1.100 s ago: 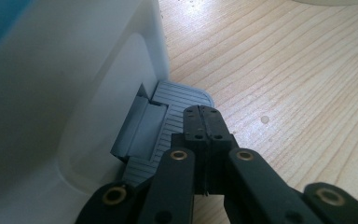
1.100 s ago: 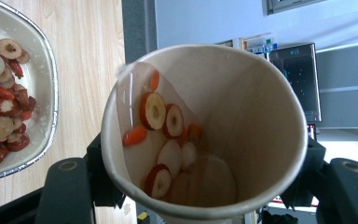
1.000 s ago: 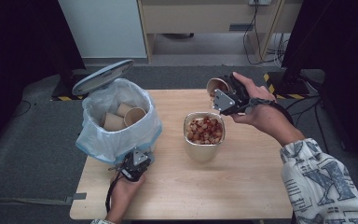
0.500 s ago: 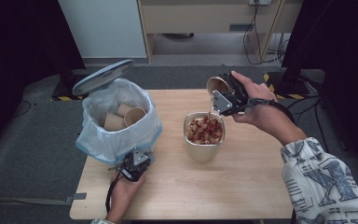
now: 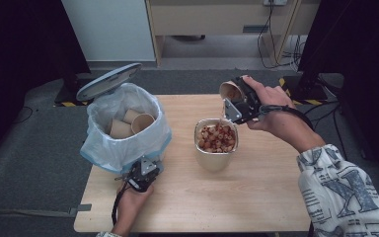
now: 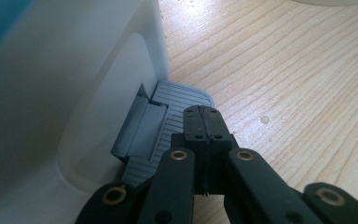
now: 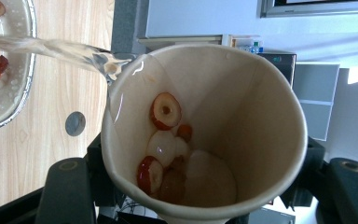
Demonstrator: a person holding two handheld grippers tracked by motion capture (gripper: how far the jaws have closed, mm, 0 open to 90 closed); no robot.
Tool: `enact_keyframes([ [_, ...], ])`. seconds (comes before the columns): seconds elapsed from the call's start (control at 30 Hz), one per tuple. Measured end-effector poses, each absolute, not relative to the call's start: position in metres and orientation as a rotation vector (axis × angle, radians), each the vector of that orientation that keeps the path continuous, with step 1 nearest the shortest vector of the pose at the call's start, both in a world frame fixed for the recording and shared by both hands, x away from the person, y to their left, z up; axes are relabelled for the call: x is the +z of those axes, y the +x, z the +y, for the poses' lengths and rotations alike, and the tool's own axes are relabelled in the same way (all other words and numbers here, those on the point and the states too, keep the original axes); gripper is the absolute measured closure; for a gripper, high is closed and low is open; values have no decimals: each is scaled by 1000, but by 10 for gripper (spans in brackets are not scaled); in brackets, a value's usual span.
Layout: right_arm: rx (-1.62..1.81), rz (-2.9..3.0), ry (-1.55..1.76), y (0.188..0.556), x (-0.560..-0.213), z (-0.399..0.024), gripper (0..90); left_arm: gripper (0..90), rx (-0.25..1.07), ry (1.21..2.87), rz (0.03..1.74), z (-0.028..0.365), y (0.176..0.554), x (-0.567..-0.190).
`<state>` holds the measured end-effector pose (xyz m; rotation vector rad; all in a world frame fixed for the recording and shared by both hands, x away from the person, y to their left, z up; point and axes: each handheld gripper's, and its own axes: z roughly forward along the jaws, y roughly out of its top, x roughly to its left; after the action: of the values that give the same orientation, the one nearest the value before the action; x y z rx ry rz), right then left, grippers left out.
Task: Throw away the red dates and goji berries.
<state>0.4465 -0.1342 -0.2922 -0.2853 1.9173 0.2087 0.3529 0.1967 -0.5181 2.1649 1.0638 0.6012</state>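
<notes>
Pale wood table (image 5: pixel 256 197) fills the middle of the high view, with grey carpet around it and dark curtains to either side.

At the upper right of that view, the right gripper (image 5: pixel 232 101) is clamped on a paper cup (image 5: pixel 230 90), tipped over on its side toward the centre. The right gripper view looks straight into that cup (image 7: pixel 242 116): red fruit slices (image 7: pixel 165 110) and pale pieces sit against its wall, and a thin stream of clear liquid (image 7: pixel 51 49) runs off the rim toward the upper left of the frame. Right below it waits the bowl (image 5: pixel 216 159), in the centre of the high view, piled with red and tan pieces; its metal rim (image 7: pixel 25 60) shows at the left edge of the right gripper view.

Over on the left of the high view stands a small bin (image 5: pixel 123 143) with a blue-edged bag, lid (image 5: pixel 108 81) tipped up, two used cups (image 5: pixel 131 124) lying inside. At the lower left, the left gripper (image 5: pixel 143 173) sits right at the bin's base. Its own view shows the jaws pressed together with nothing between them, their tips resting on the grey ribbed pedal (image 6: pixel 168 116) at the foot of the white bin (image 6: pixel 74 84).
</notes>
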Motion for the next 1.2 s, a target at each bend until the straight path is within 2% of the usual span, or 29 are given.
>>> enact_keyframes([
  [0.63, 192, 1883, -297, 445, -277, -136, 327, 898, 601, 2165, 1064, 197, 353, -518],
  [1.2, 36, 1800, -399, 441, -274, -134, 332, 898, 602, 2165, 1064, 197, 353, -518],
])
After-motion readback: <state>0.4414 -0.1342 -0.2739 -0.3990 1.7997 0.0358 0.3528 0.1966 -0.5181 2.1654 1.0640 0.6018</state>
